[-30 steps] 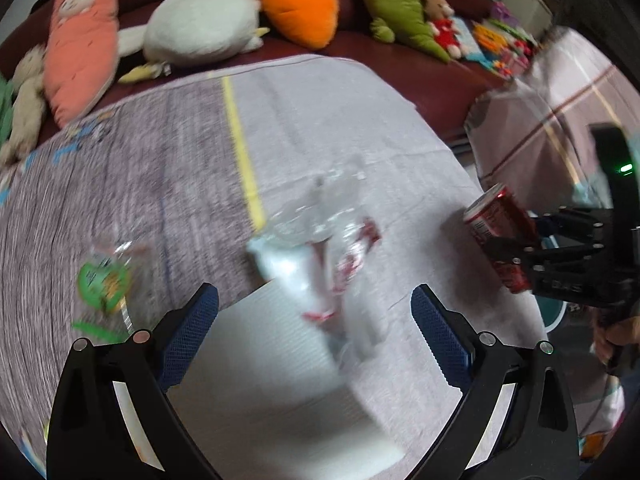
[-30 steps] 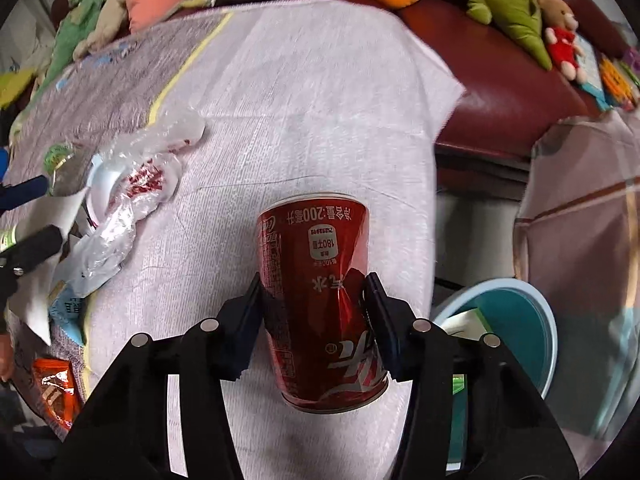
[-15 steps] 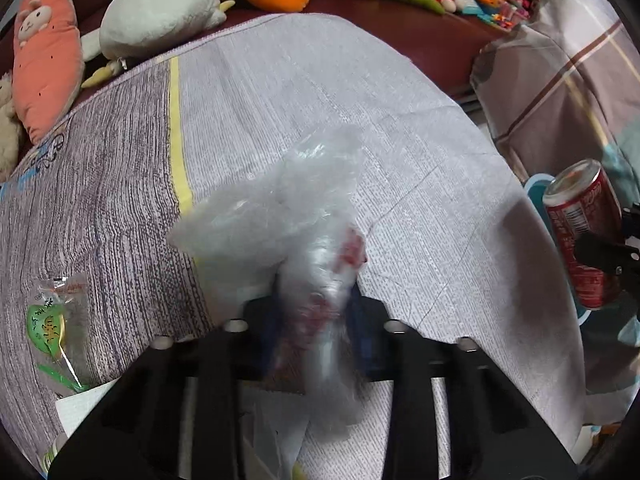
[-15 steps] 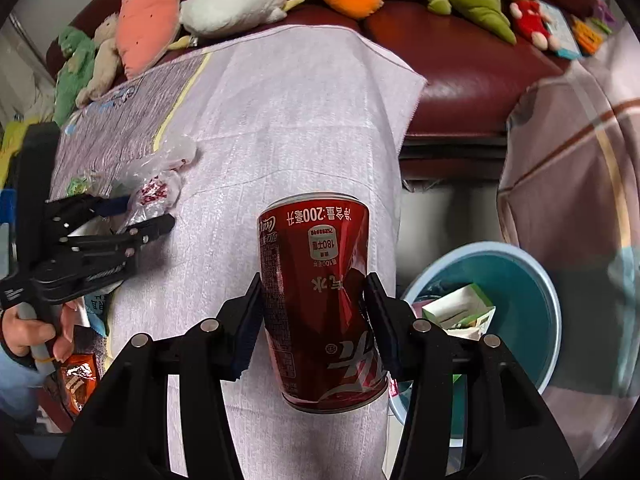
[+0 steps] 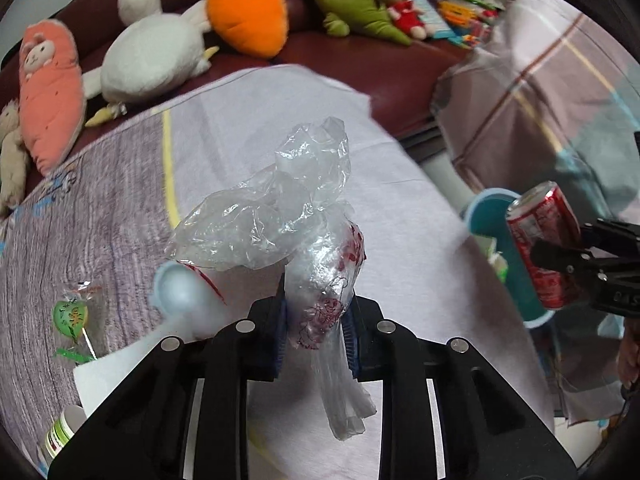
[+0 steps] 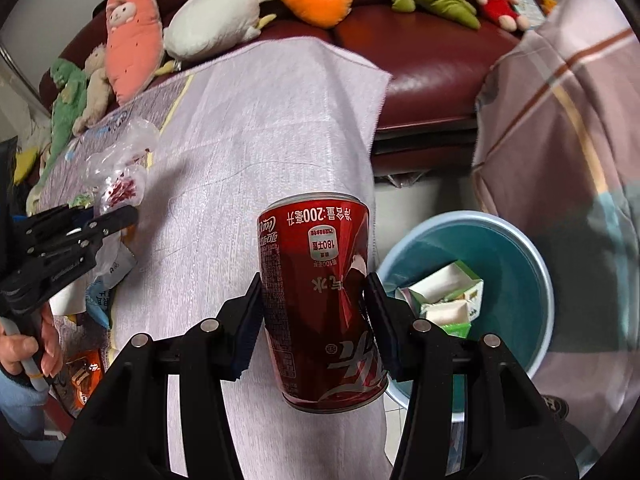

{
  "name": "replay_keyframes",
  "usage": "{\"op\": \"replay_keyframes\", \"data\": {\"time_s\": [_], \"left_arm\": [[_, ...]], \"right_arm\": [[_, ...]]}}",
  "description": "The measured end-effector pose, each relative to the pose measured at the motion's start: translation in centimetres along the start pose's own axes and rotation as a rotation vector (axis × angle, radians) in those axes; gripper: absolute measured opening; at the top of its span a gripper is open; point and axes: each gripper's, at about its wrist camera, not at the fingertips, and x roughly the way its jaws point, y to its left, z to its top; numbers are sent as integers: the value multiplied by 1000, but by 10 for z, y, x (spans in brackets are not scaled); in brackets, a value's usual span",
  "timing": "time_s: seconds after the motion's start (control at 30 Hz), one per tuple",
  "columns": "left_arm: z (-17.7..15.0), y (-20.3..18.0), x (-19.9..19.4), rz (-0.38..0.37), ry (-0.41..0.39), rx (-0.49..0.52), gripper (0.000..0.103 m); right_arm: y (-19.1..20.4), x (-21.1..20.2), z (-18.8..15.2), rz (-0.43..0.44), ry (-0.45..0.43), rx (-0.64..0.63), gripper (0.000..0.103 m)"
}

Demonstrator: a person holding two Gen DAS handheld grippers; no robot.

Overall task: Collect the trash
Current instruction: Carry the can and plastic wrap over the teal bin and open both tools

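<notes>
My left gripper [image 5: 316,332] is shut on a crumpled clear plastic bag [image 5: 280,208] with red print, held above the cloth-covered table [image 5: 400,240]. My right gripper [image 6: 314,308] is shut on a dented red soda can [image 6: 320,300], held upside down at the table's right edge. The can also shows in the left wrist view [image 5: 544,244], and the bag in the right wrist view [image 6: 120,168]. A teal trash bin [image 6: 516,280] with cartons inside stands on the floor just right of the can.
A candy wrapper [image 5: 72,316], a white plastic spoon [image 5: 176,292], white paper [image 5: 120,368] and a small cup [image 5: 64,432] lie on the table's near left. Plush toys [image 5: 152,60] line the dark red sofa [image 6: 432,56] behind. A plaid blanket [image 6: 568,120] hangs at right.
My left gripper closed on the plastic bag and lifted it off the table. My right gripper carried the can rightward, off the table edge beside the bin.
</notes>
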Motion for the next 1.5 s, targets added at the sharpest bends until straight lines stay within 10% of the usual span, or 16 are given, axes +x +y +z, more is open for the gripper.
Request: {"op": "replay_keyframes", "data": {"time_s": [0.87, 1.4, 1.5], "left_arm": [[-1, -218, 35, -222, 96, 291, 25], [7, -236, 82, -242, 173, 288, 26], [9, -233, 83, -235, 164, 279, 51]], "right_arm": [[-146, -83, -66, -78, -128, 247, 47], [-168, -63, -62, -82, -98, 273, 47], [-169, -61, -60, -86, -97, 273, 47]]}}
